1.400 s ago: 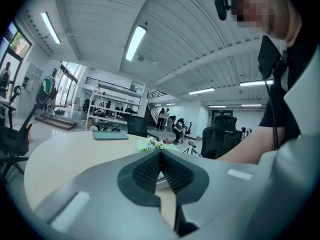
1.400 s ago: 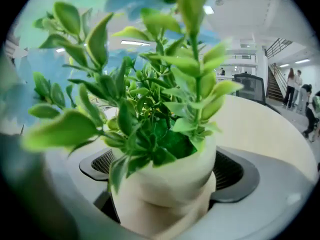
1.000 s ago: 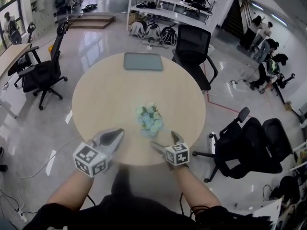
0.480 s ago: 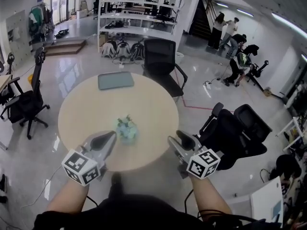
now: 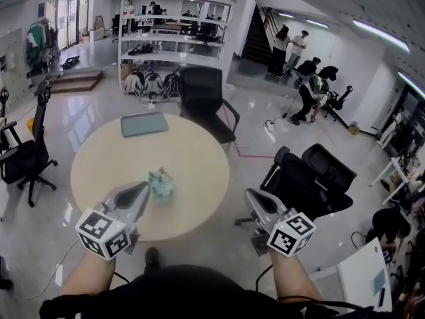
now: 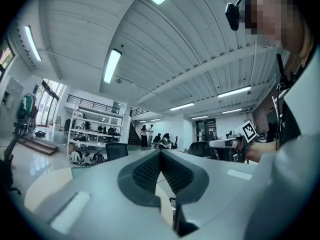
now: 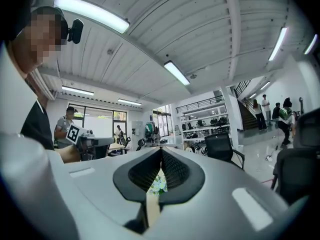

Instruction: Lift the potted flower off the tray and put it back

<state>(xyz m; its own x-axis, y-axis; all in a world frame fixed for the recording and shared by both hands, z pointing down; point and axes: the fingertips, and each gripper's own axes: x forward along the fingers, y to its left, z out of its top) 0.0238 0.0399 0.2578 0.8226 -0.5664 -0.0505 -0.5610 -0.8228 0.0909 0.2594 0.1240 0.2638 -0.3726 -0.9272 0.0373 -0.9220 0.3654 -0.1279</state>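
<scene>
The potted flower, pale blue-green blooms in a small pot, stands on the round wooden table near its front edge. It is not on the flat grey tray, which lies at the table's far side. My left gripper hangs just left of the flower, raised above the table, with its jaws shut on nothing. My right gripper is off the table's right edge, apart from the flower, its jaws shut and empty. In the right gripper view the flower shows below the jaws' tips.
Black office chairs stand behind the table, to its right and to its left. Several people are at the back right near a staircase. Shelving lines the back wall.
Both grippers have risen away from the flower. The right one swung right, off the table's edge, and its jaws went from open to shut. The flower stayed on the table.
</scene>
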